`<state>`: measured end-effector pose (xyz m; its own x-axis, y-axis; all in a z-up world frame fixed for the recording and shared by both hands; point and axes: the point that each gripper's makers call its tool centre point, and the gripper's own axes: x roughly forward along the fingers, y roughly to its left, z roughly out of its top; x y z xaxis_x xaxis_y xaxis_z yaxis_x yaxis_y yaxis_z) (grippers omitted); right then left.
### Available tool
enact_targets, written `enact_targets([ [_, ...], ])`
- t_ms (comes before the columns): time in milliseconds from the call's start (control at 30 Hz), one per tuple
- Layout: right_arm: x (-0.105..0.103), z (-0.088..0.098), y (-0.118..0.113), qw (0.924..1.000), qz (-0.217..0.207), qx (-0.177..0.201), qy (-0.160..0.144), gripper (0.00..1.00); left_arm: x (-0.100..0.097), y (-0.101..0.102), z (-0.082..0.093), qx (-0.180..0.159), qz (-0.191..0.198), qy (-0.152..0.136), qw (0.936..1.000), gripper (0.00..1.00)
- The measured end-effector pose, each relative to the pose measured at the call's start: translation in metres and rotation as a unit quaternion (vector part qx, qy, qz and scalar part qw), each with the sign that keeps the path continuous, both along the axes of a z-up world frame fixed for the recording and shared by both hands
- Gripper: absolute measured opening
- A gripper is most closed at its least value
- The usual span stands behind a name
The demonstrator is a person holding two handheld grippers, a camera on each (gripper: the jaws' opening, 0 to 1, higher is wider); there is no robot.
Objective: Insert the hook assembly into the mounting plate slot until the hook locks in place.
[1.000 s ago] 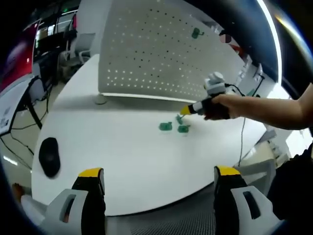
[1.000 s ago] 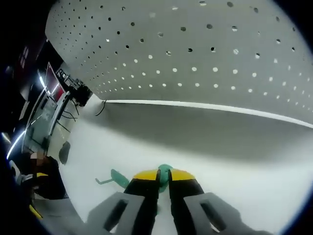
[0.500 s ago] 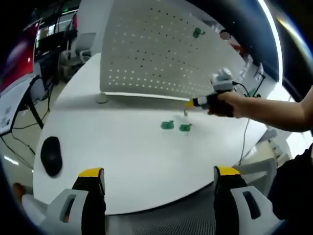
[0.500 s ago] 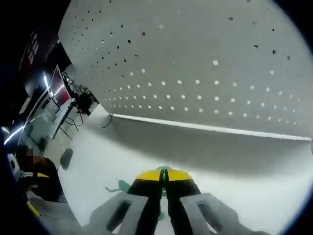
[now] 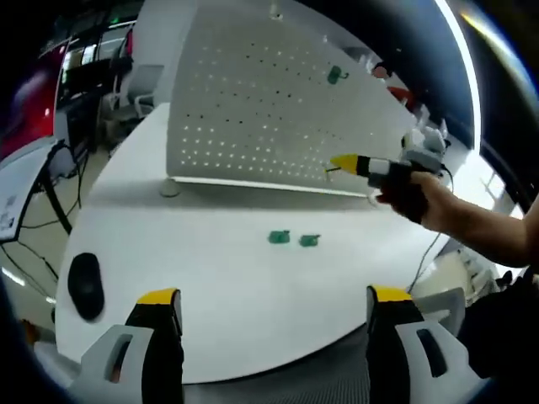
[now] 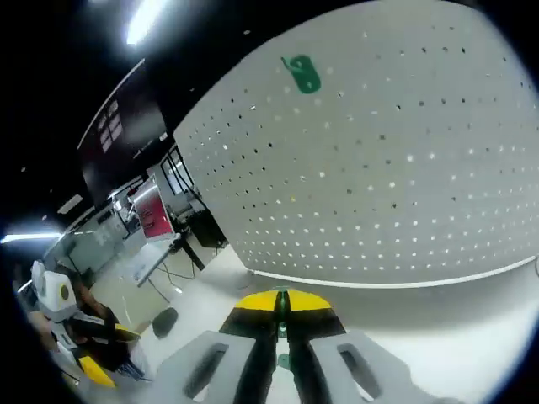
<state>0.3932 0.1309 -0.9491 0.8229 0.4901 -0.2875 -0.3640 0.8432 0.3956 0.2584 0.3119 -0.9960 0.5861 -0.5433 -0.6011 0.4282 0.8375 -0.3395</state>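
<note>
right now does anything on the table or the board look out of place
Nothing stands out. Two green hooks lie loose on the white table, one green hook is already mounted on the pegboard, and a black mouse sits aside.

White upright pegboard panel [image 6: 404, 168] dotted with rows of small holes, one green plastic hook [image 6: 301, 74] on it; two green plastic pieces [image 5: 291, 240] on white round table [image 5: 236, 286]; black mouse [image 5: 84, 285]; yellow-tipped grey right gripper [image 6: 282, 305]

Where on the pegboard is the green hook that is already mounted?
In the left gripper view the mounted green hook sits near the upper right corner of the white pegboard, above the right claw.
</note>
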Motion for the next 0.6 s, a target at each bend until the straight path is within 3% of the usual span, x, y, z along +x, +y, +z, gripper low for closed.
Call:
enact_targets([
  [167,-0.03,0.024,0.028,0.9989,0.034,0.026,-0.018,0.0,0.004,-0.012,0.014,-0.025,-0.007,-0.01,0.9996,0.89],
  [333,-0.06,0.035,0.055,0.9962,0.073,0.035,-0.033,0.0,0.01,-0.031,0.039,-0.101,0.003,-0.017,0.9947,0.84],
  [433,-0.077,0.038,0.068,0.9947,0.087,0.043,-0.035,0.0,0.011,-0.038,0.047,-0.093,-0.012,-0.035,0.995,0.82],
  [600,-0.095,0.053,0.082,0.9918,0.099,0.062,-0.052,0.0,0.011,-0.05,0.053,-0.093,-0.027,-0.037,0.9947,0.78],
])
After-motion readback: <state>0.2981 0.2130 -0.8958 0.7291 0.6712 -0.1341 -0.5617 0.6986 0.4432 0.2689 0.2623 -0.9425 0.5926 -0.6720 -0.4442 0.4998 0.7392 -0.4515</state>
